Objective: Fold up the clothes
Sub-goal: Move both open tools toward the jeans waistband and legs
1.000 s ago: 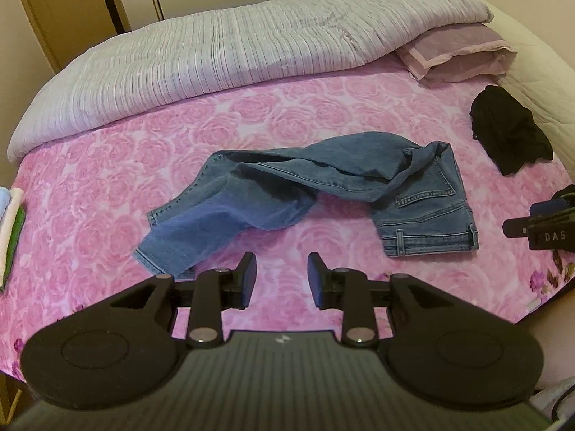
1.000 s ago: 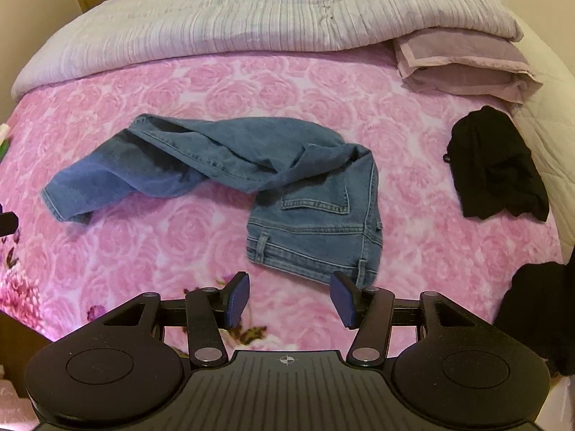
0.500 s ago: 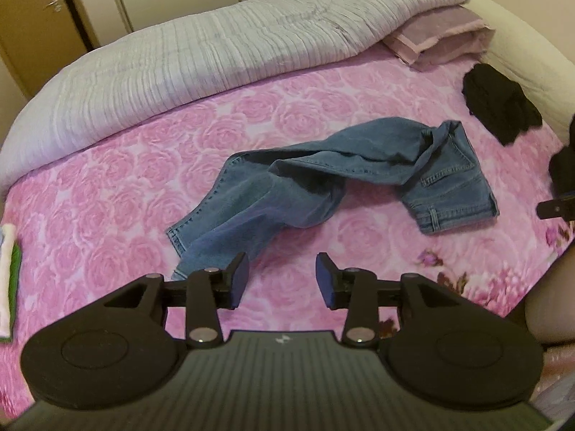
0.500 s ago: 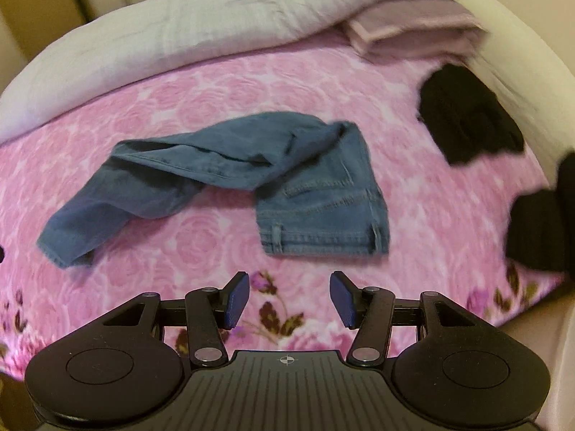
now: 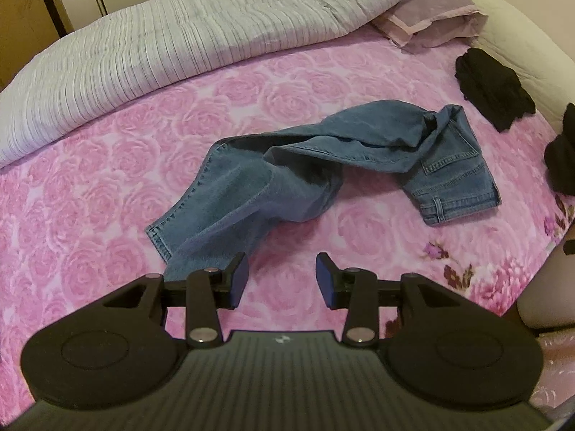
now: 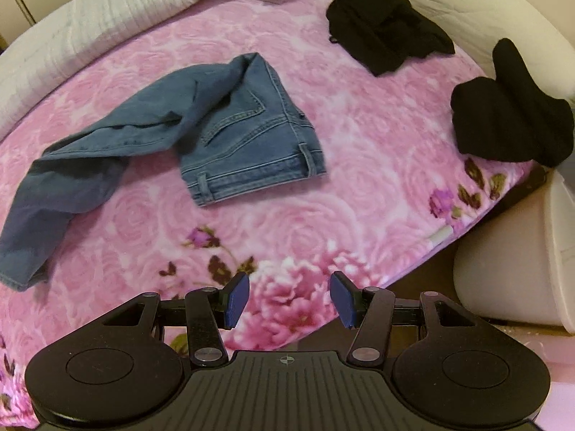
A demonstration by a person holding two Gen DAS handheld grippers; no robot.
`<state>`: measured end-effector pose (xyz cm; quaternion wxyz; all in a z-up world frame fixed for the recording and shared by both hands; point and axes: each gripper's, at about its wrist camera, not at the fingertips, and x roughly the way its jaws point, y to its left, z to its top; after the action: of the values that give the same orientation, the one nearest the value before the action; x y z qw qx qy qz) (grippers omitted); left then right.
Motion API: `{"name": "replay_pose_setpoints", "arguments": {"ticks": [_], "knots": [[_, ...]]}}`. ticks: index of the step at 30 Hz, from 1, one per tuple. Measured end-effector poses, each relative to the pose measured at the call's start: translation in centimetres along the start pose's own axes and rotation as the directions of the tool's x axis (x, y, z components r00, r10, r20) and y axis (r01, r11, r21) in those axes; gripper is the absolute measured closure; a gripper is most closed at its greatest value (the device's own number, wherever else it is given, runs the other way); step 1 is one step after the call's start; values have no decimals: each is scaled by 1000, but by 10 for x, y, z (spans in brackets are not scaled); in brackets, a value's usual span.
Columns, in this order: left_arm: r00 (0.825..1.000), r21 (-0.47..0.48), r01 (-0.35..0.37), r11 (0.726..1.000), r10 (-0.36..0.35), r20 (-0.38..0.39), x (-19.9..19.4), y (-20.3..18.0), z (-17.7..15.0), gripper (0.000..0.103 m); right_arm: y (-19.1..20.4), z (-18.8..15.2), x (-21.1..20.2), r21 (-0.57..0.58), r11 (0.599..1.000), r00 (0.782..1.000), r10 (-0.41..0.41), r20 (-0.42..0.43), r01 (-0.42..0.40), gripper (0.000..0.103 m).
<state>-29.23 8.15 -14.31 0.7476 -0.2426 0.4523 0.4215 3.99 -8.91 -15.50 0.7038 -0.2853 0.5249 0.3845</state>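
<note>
- The blue jeans (image 5: pixel 323 165) lie crumpled near the middle of the bed, on the pink rose blanket (image 5: pixel 107 186).
- The waist end of the jeans (image 6: pixel 251 165) lies flat, with its belt loops facing the near edge of the bed. The legs trail away to one side and are bunched and twisted over each other.
- The left claw (image 5: pixel 281 280) hangs over the bed, just beside the leg cuffs (image 5: pixel 161 240). Its two blue pads stand apart with only blanket between them. It holds nothing.
- The right claw (image 6: pixel 289 300) hangs over the near edge of the bed, where big flowers (image 6: pixel 298 280) are printed on the blanket. Its pads are wide apart and hold nothing too.
- There is bare pink blanket all around the jeans, most of all between the waist and the near edge.
- A rolled-up grey quilt (image 5: pixel 179 43) lies along the far side of the bed, well away from the jeans. A pale pink pillow (image 5: pixel 431 14) sits at its end.
- Two black clothes lie off to the right side: one black heap (image 6: pixel 384 25) farther back, and another black bundle (image 6: pixel 510 122) close to the bed's edge. Both are apart from the jeans.
- A white bin (image 6: pixel 514 269) stands on the floor past the bed's corner, near the right claw.
- A padded cream wall (image 6: pixel 467 3) curves round the right side of the bed.
</note>
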Motion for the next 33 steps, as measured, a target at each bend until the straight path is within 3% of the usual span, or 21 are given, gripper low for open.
{"name": "replay_pose_setpoints", "arguments": {"ticks": [9, 17, 25, 33], "knots": [[999, -95, -40, 995, 39, -18, 24, -1, 35, 66, 2, 60, 28, -71, 997, 1000, 27, -13, -28, 49], [994, -119, -92, 989, 85, -66, 56, -16, 47, 63, -3, 107, 69, -127, 989, 996, 65, -53, -71, 49], [994, -153, -88, 984, 77, -75, 76, -9, 78, 63, -25, 147, 97, -120, 991, 997, 60, -54, -66, 49], [989, -125, -119, 985, 107, -98, 136, 9, 126, 61, -36, 174, 152, -118, 993, 993, 12, -118, -26, 48]]}}
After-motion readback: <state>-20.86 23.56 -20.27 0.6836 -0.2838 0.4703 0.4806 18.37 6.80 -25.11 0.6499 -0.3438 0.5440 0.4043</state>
